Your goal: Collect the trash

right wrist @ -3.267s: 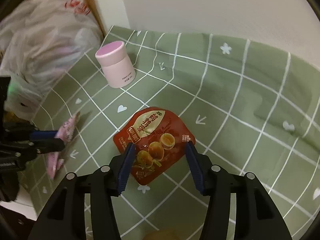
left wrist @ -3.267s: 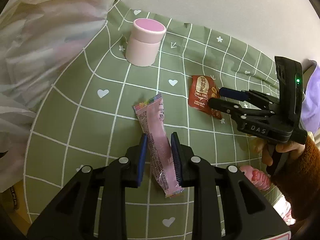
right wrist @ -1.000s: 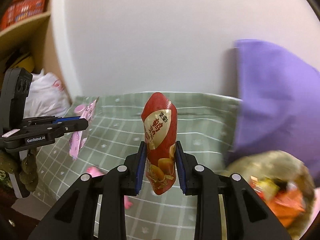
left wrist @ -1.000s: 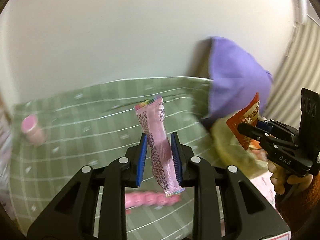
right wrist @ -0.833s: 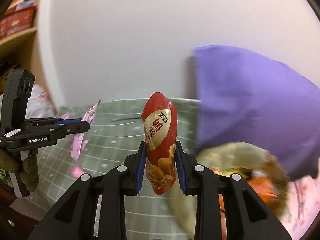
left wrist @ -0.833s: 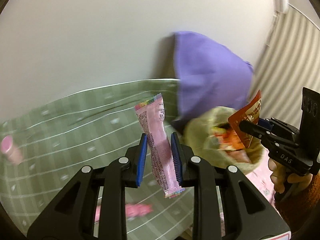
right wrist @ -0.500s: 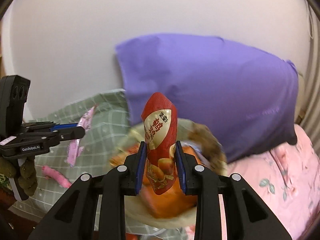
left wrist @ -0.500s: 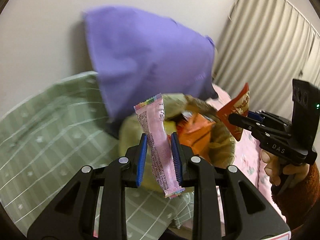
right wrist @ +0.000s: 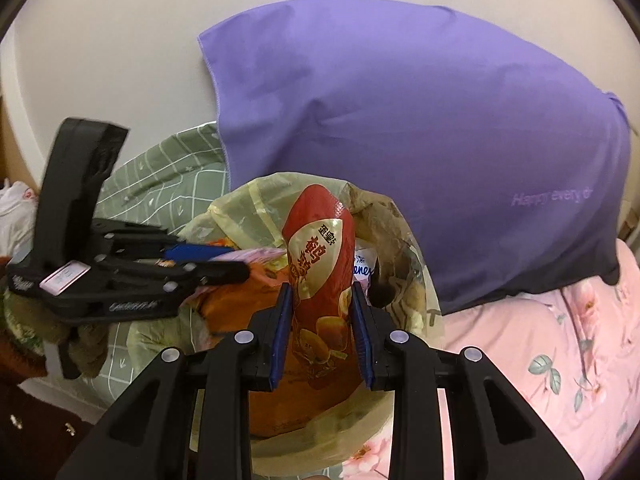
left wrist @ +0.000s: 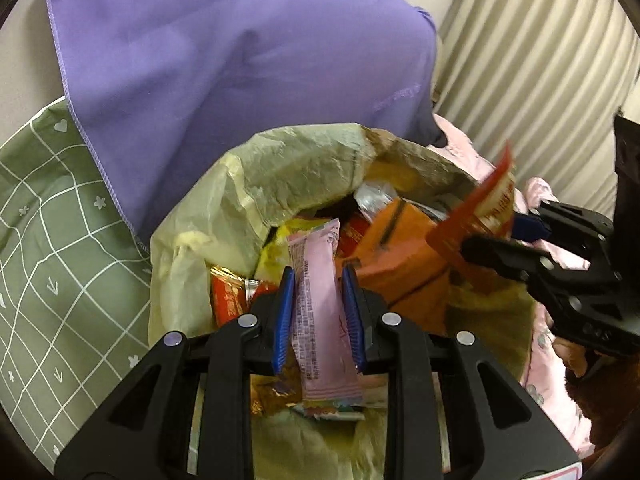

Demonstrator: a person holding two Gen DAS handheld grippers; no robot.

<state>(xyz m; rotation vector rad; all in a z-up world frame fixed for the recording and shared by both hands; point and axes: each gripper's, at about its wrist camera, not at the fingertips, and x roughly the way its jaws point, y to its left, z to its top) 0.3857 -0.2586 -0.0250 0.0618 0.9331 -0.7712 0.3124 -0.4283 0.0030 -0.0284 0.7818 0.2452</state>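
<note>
The left gripper [left wrist: 318, 312] is clamped on a pink wrapper [left wrist: 320, 320], held over the open mouth of a yellowish trash bag [left wrist: 280, 176] full of packets. The right gripper [right wrist: 322, 334] pinches a red snack pouch [right wrist: 320, 280] upright above the same bag. A purple pillow [right wrist: 420, 140] stands just beyond, a green checked cloth [left wrist: 48, 240] to the left, and pink floral bedding [right wrist: 560, 360] to the right.

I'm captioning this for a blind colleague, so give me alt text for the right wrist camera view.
The right gripper clamps a red foil snack pouch above a trash bin lined with a yellowish plastic bag and full of wrappers. At left, the left gripper holds a pink wrapper over the same bin; a purple pillow leans behind.
</note>
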